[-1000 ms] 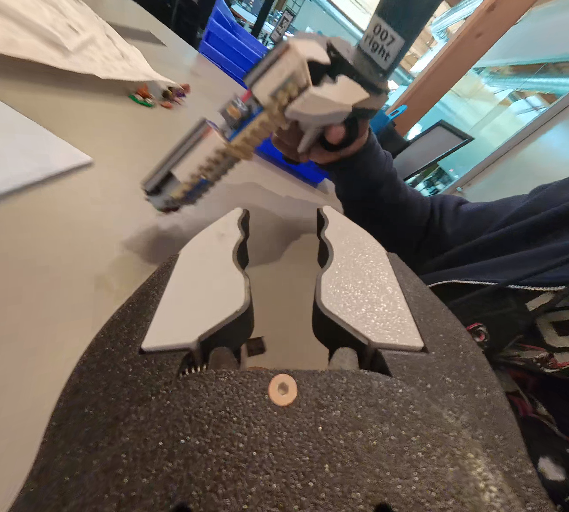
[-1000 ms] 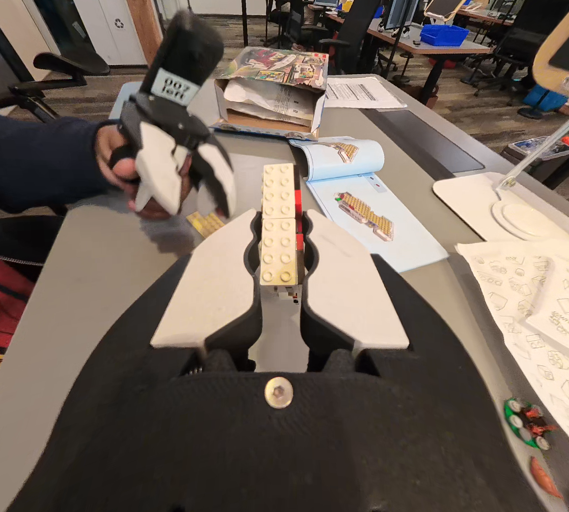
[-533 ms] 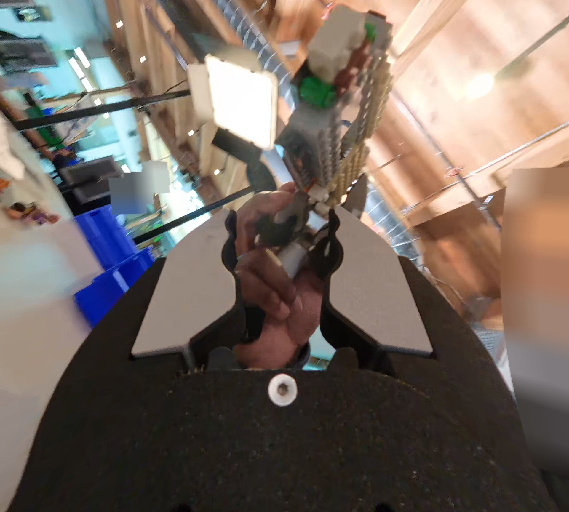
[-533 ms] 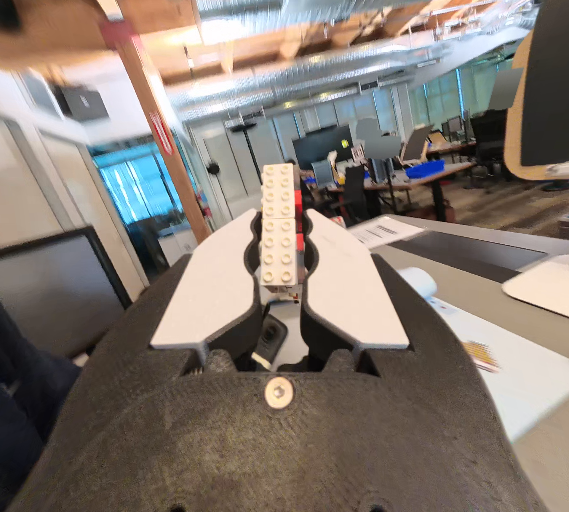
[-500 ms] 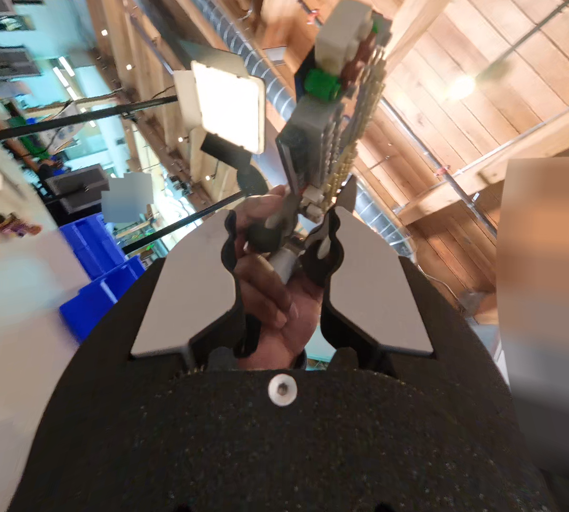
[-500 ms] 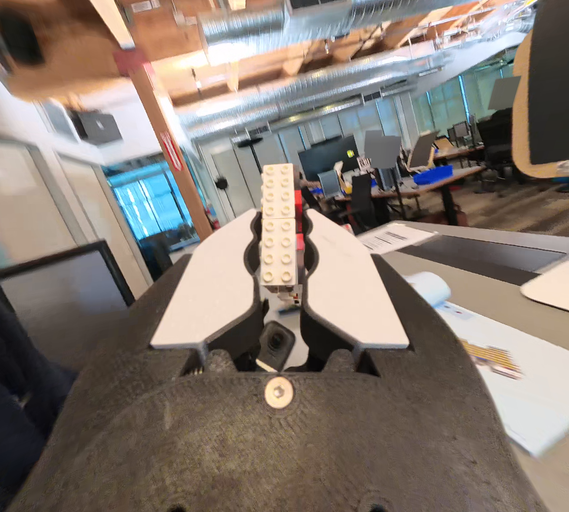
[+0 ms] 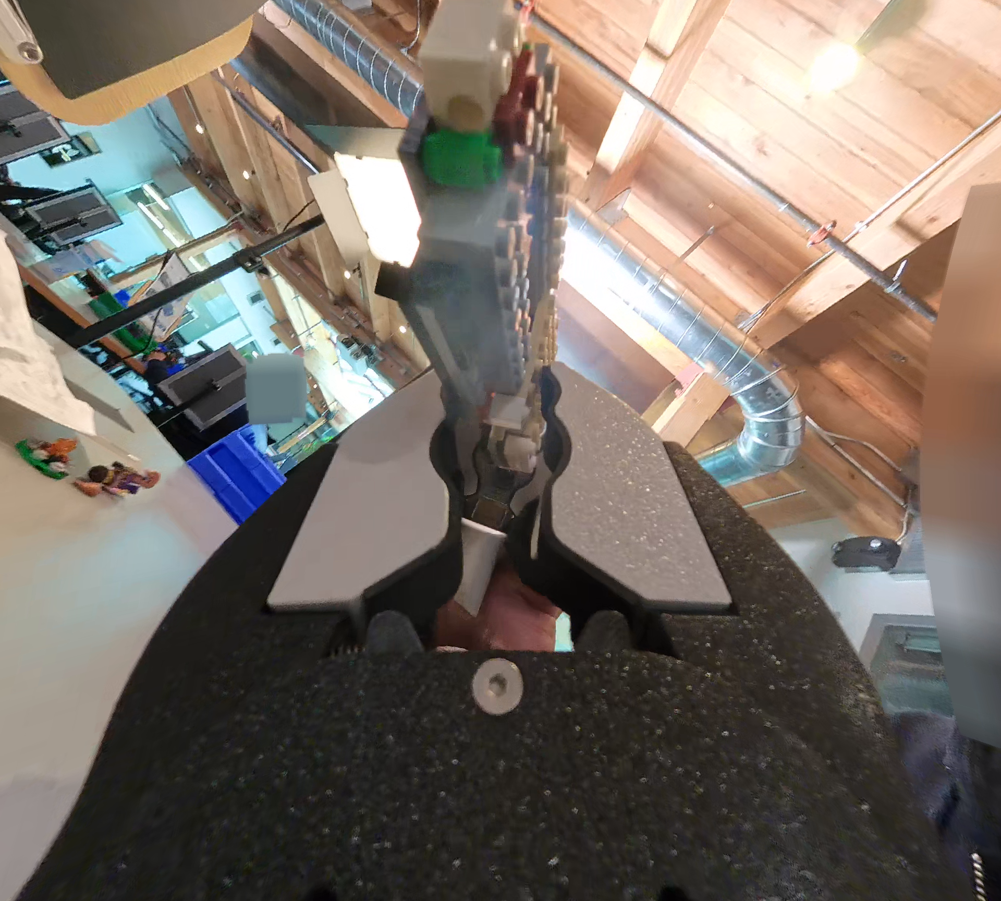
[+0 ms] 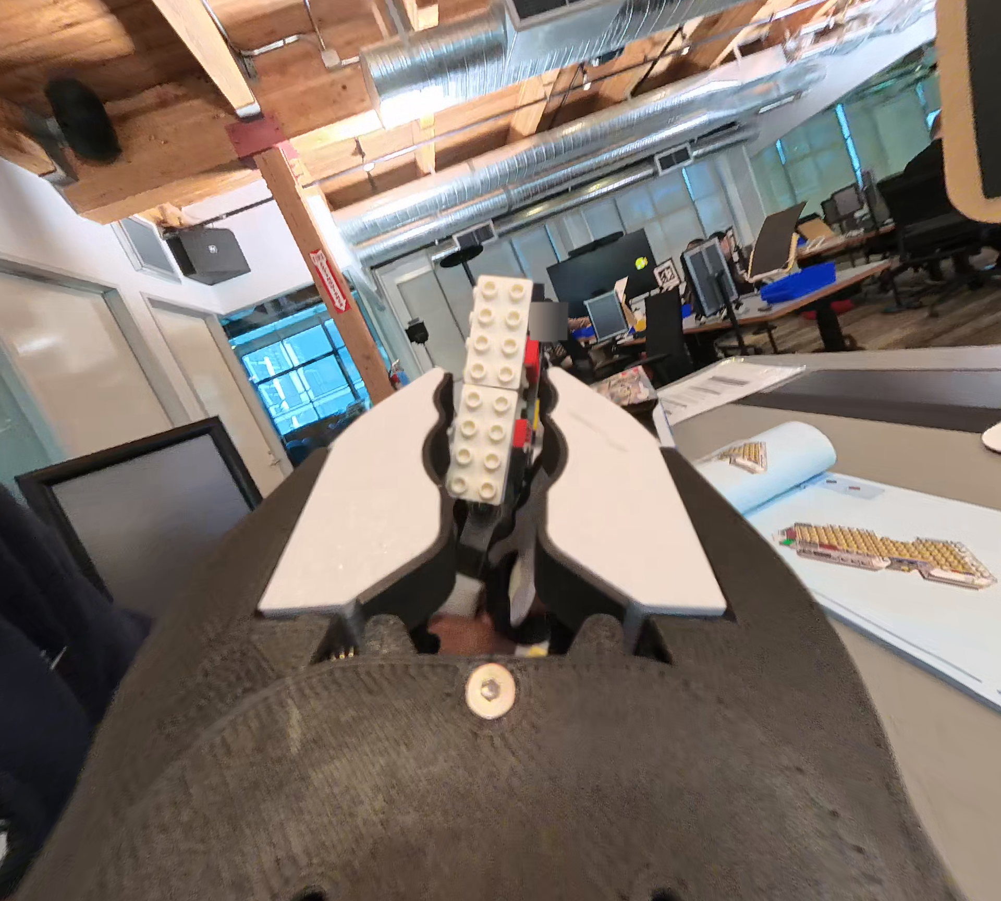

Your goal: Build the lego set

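Overhead, a brick model (image 7: 487, 236) of white, grey, tan, green and red pieces is clamped by both left tongs (image 7: 495, 420) and right tongs (image 8: 495, 414); its base is hidden.

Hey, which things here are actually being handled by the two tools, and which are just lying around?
Being handled:
- brick model, between the left tool fingers
- the same brick model, white bricks facing the right view, in the right tool

Lying about:
- instruction booklet
- small brick figures
- blue bin
- printed sheet
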Demonstrator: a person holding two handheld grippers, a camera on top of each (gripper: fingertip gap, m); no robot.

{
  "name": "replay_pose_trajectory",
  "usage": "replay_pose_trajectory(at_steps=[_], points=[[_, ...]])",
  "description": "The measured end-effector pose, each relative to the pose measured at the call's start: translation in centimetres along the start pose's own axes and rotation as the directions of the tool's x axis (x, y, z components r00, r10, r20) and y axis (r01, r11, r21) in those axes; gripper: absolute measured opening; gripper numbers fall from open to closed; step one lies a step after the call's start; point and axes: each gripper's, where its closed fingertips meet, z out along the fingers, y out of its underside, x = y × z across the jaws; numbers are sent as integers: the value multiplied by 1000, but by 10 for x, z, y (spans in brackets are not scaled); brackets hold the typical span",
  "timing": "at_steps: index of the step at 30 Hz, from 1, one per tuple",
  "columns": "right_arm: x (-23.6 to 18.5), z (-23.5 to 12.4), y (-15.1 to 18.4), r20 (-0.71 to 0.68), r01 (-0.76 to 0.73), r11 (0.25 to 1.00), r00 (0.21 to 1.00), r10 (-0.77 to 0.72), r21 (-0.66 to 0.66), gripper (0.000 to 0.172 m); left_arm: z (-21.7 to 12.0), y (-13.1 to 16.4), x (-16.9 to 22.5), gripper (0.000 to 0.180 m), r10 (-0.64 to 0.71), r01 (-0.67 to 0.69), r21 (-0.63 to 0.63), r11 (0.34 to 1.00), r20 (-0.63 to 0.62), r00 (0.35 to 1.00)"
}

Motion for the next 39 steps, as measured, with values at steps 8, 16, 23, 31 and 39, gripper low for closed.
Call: replay_pose_trajectory(at_steps=[8,16,23,31,39], points=[[21,-30,23,-43,57,977,997,-67,-204,54,1,-16,-9,23,274,-230,-349,908,82,958],[35,-36,7,-4,254,885,961,-277,-391,56,-4,0,-15,23,526,-464,-781,418,-209,824],[29,-22,38,139,370,794,927,-348,-482,50,-23,26,-30,23,432,-488,-836,251,-355,830],[19,-27,57,195,413,760,910,-366,-502,43,-35,30,-29,23,350,-505,-827,249,-409,843],[17,-29,59,173,396,772,917,-359,-498,42,-34,31,-24,23,274,-469,-814,343,-390,879]])
